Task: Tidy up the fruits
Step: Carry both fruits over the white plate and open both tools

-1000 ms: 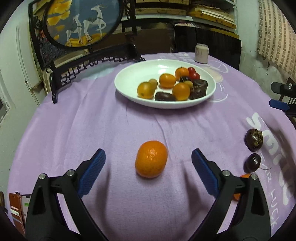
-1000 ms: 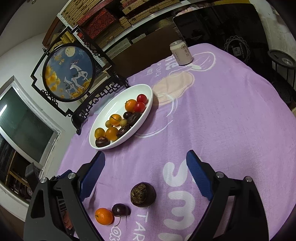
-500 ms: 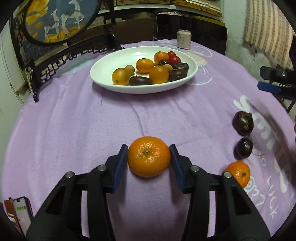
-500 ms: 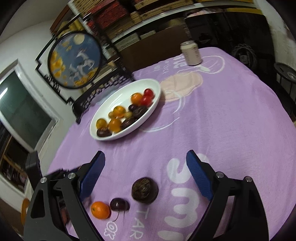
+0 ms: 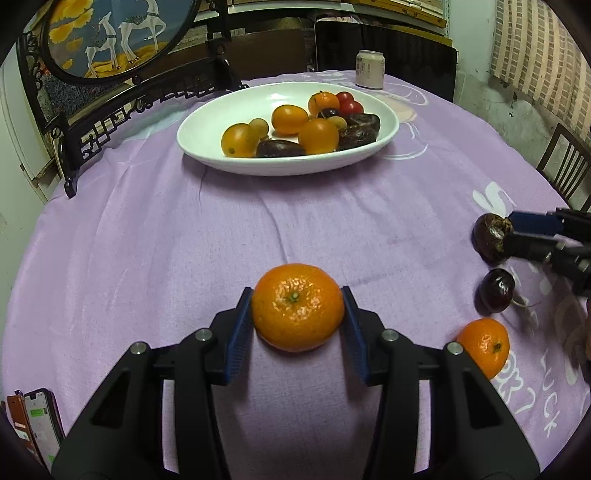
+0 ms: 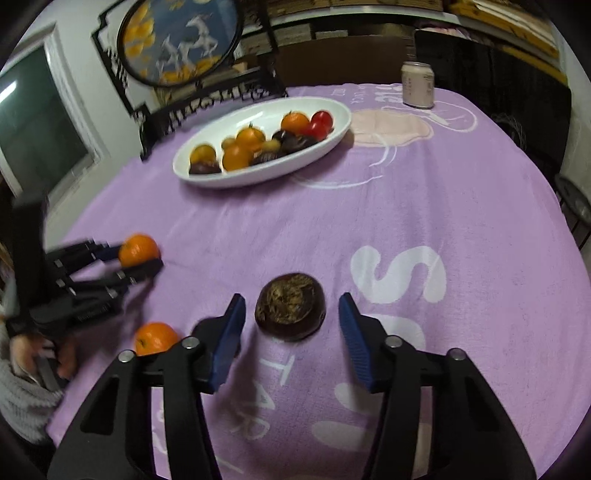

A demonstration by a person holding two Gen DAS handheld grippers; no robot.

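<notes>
My left gripper (image 5: pixel 297 317) is shut on a large orange (image 5: pixel 297 306), both blue pads against its sides; the orange also shows in the right wrist view (image 6: pixel 139 250). My right gripper (image 6: pixel 291 326) is open, its pads on either side of a dark brown round fruit (image 6: pixel 290 306) on the cloth, with gaps on both sides. The same fruit shows at the right in the left wrist view (image 5: pixel 489 236). A dark plum (image 5: pixel 496 290) and a small orange (image 5: pixel 484 345) lie near it. A white oval plate (image 5: pixel 384 138) at the back holds several fruits.
A purple cloth (image 5: pixel 166 240) covers the round table. A drink can (image 5: pixel 370 69) stands behind the plate. A black-framed round deer screen (image 5: pixel 122 33) stands at the back left. A phone (image 5: pixel 42 432) lies at the near left edge. A wooden chair (image 5: pixel 565 166) is at the right.
My left gripper closed on the large orange and holds it. My right gripper came down and forward until its jaws straddle the dark brown fruit, narrowing somewhat.
</notes>
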